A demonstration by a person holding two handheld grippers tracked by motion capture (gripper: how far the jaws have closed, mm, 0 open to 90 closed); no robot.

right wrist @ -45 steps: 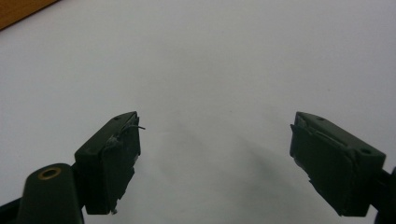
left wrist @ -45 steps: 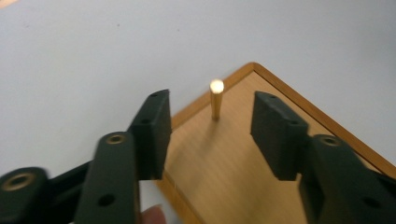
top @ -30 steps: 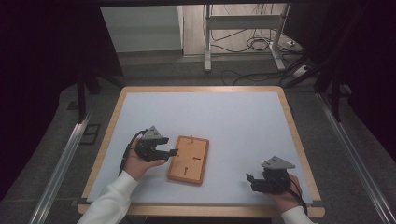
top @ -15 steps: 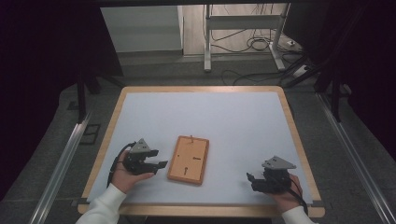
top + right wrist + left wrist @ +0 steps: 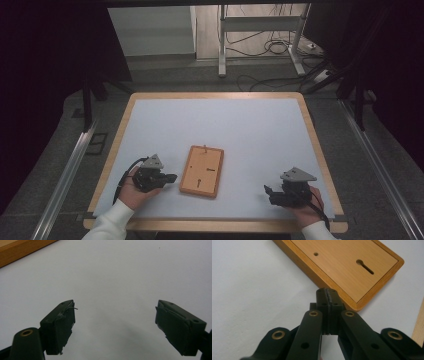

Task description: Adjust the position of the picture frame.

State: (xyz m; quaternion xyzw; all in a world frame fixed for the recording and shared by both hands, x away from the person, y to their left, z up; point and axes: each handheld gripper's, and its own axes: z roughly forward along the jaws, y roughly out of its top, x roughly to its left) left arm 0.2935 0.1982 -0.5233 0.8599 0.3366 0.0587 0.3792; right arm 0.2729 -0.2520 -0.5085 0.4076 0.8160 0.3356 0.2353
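A flat wooden board (image 5: 201, 171) with a raised rim, small holes and a keyhole slot lies on the white mat near the front middle. My left gripper (image 5: 170, 177) rests just left of it, jaws pressed together with nothing between them. In the left gripper view the shut tips (image 5: 327, 293) sit close to the board's (image 5: 352, 267) edge, near its corner. My right gripper (image 5: 267, 191) rests at the front right, well apart from the board. Its jaws stand wide open over bare mat (image 5: 115, 312) in the right gripper view.
The white mat (image 5: 215, 135) is framed by a wooden table edge (image 5: 125, 115). Metal rails (image 5: 70, 170) run along both sides of the table. Behind it stand a stand's legs and cables (image 5: 260, 50) on the floor.
My left gripper has drawn back toward the front-left, away from the board's left edge, and now rests low on the mat. The right gripper and the board have not moved.
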